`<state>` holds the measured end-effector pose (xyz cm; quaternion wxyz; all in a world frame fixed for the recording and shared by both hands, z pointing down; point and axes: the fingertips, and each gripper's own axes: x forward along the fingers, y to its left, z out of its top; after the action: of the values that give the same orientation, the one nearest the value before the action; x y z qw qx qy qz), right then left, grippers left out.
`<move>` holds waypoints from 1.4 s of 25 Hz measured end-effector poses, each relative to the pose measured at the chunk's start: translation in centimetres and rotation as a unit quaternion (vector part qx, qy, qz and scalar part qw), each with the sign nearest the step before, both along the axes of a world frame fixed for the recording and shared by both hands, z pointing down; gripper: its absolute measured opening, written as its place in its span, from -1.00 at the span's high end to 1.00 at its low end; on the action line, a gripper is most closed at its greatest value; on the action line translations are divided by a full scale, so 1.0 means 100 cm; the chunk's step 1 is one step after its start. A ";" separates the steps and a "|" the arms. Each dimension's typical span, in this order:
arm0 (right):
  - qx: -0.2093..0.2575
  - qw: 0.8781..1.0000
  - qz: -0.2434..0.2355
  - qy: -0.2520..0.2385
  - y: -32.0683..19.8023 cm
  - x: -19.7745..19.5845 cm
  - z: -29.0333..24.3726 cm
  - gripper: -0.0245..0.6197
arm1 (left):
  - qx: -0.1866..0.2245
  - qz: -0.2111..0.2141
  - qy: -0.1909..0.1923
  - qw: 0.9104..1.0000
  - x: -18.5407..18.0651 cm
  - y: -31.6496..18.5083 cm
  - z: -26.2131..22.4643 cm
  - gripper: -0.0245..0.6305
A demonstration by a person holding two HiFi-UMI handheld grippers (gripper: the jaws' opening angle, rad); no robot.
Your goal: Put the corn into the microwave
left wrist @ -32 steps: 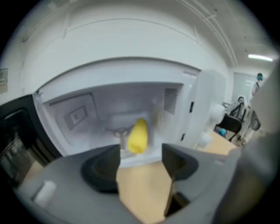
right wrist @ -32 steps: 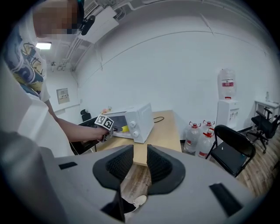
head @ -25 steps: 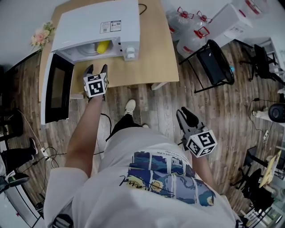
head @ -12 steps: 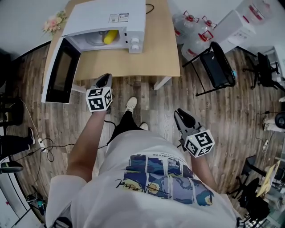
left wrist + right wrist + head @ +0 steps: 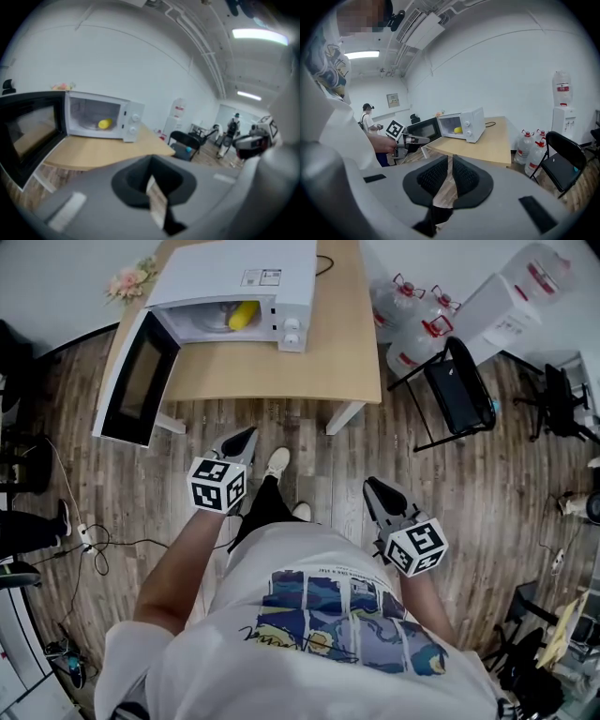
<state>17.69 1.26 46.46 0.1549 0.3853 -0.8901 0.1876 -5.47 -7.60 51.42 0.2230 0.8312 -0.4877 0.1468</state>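
The yellow corn [image 5: 242, 315] lies inside the white microwave [image 5: 281, 277], whose door [image 5: 136, 381] hangs open to the left. The microwave stands on a wooden table [image 5: 281, 371]. My left gripper [image 5: 239, 442] is off the table, over the floor in front of it, shut with nothing in it. In the left gripper view the corn [image 5: 105, 123] shows far beyond the closed left gripper [image 5: 150, 180]. My right gripper [image 5: 375, 488] is held low near the person's body, pads together and empty. The right gripper view looks past the right gripper [image 5: 451, 176] to the corn [image 5: 458, 130].
Water bottles [image 5: 412, 315] and a black folding chair [image 5: 459, 385] stand right of the table. Cables [image 5: 94, 549] trail on the wooden floor at the left. A flower bunch [image 5: 129, 279] sits at the table's far left corner. The person's shoe [image 5: 275, 463] is below the table edge.
The left gripper has drawn back from the microwave's mouth to over the floor, and its jaws have closed. The corn stays inside. The right gripper has shifted slightly.
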 end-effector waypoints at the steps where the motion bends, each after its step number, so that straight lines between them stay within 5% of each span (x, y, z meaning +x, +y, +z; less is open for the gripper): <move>1: 0.001 1.000 -0.001 0.000 0.002 0.000 0.000 0.82 | -0.003 0.010 0.003 1.000 0.007 0.007 -0.001 0.90; 12: 0.011 1.000 -0.001 -0.005 0.009 0.004 -0.005 0.85 | -0.003 0.078 0.004 0.997 0.052 0.032 -0.012 0.90; 35: 0.016 0.999 -0.027 -0.005 -0.001 -0.012 -0.005 0.88 | -0.008 0.078 0.003 0.997 0.051 0.024 -0.015 0.90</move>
<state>16.48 1.20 45.98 0.1495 0.3623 -0.9039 0.1711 -0.40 -5.19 49.92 0.2187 0.8656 -0.4192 0.1650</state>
